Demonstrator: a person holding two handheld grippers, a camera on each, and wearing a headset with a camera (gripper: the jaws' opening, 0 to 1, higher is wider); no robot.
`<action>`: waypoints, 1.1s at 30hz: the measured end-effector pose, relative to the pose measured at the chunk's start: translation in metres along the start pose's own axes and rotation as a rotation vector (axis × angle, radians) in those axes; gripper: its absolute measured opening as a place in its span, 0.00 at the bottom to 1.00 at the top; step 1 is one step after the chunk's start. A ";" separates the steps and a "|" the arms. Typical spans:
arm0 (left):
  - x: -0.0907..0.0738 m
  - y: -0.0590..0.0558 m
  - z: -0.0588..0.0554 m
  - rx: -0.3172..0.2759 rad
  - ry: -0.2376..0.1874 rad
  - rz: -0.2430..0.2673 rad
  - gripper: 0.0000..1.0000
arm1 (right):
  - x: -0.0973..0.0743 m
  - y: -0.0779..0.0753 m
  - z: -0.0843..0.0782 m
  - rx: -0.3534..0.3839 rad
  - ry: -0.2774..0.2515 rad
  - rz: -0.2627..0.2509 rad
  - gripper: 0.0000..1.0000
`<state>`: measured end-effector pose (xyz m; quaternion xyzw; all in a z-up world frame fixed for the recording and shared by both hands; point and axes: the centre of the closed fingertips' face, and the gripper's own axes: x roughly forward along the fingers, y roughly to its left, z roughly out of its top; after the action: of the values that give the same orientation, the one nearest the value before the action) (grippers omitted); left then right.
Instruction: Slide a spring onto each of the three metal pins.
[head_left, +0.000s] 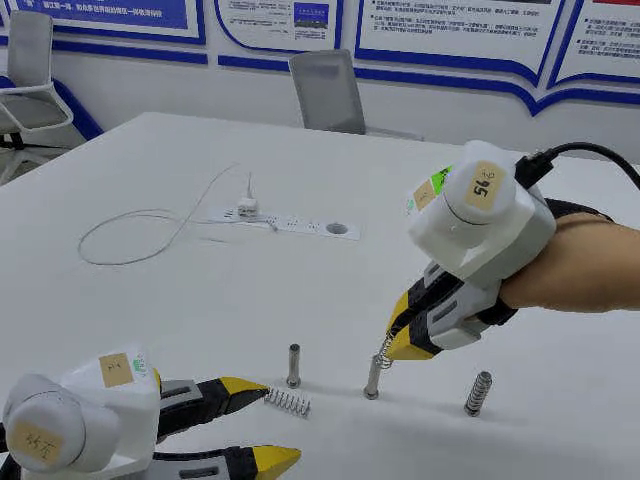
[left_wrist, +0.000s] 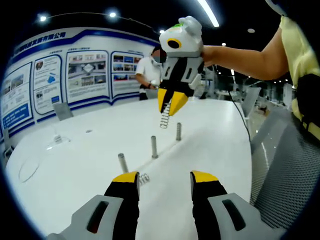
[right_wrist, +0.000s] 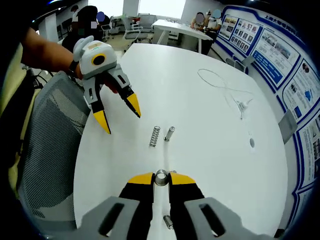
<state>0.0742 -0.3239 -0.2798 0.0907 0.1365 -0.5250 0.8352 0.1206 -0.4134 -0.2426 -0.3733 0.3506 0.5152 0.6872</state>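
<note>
My right gripper (head_left: 396, 346) fingers pinch spring (head_left: 385, 351), hanging near top of middle pin (head_left: 373, 378). My left gripper (head_left: 277, 422) fingers spread apart; loose spring (head_left: 288, 401) lies on bench (head_left: 200, 300) just beside upper fingertip, near left pin (head_left: 293, 365).

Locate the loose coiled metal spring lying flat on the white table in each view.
Head view: the loose coiled metal spring lies bottom centre, by the open left gripper's upper jaw tip.
Left gripper view: the spring sits low centre, beside the picture-left yellow jaw tip.
Right gripper view: the spring is mid-picture.
Shared landmark: the bare upright metal pin next to it.
</note>
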 end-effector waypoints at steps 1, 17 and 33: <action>0.000 0.000 0.000 -0.001 0.000 0.002 0.42 | 0.001 -0.002 0.000 0.005 0.000 0.000 0.12; -0.001 0.002 -0.003 -0.014 0.000 0.016 0.42 | 0.023 -0.020 -0.012 0.055 0.024 0.007 0.12; -0.002 0.004 -0.004 -0.024 0.000 0.021 0.41 | 0.042 -0.021 -0.016 0.060 0.062 0.041 0.12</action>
<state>0.0760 -0.3189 -0.2832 0.0825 0.1418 -0.5144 0.8417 0.1483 -0.4129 -0.2831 -0.3611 0.3943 0.5068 0.6762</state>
